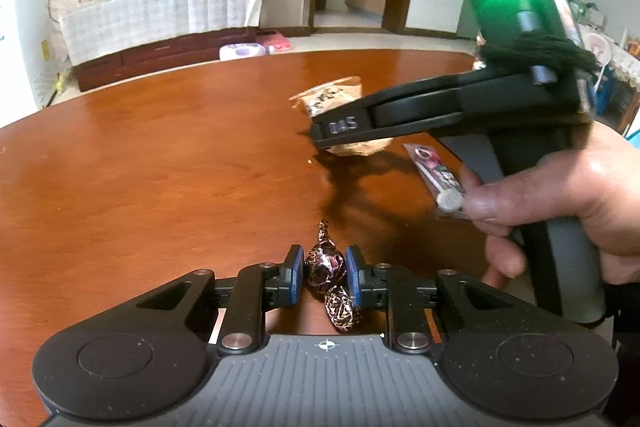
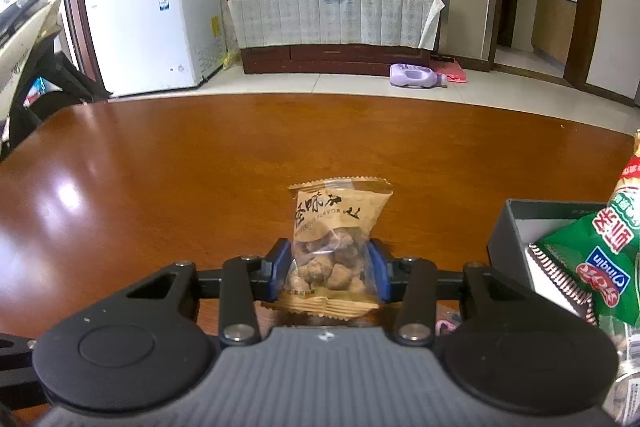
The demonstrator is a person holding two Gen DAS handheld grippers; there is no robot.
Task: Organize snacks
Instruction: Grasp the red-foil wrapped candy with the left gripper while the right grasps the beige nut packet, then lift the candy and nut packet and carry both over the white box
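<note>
**Two claws, each closed on a snack over the brown desk**

The left claw (image 1: 320, 277) is narrow, its blue pads pressed on a dark foil-wrapped candy (image 1: 325, 267). A second candy of the same kind (image 1: 341, 309) hangs just below and nearer, touching the right pad; whether it is joined to the first cannot be told. Both sit over the near part of the wooden desk (image 1: 160, 167).

The right claw (image 2: 329, 269) has its pads against the two sides of a tan snack packet (image 2: 336, 247) with a clear window that shows brown lumps. The packet stands upright between the pads, its crimped top edge on the far side and its lower seam towards the camera. In the left wrist view this claw reaches in from the right, held by a hand (image 1: 580, 195), and the packet shows behind its black fingers near the middle of the desk.

A small clear sachet with pink print (image 1: 438, 179) lies on the desk just beside that hand. At the right edge of the right wrist view a dark open box (image 2: 516, 227) stands on the desk, with a green and red snack bag (image 2: 600, 259) leaning out of it.
</note>
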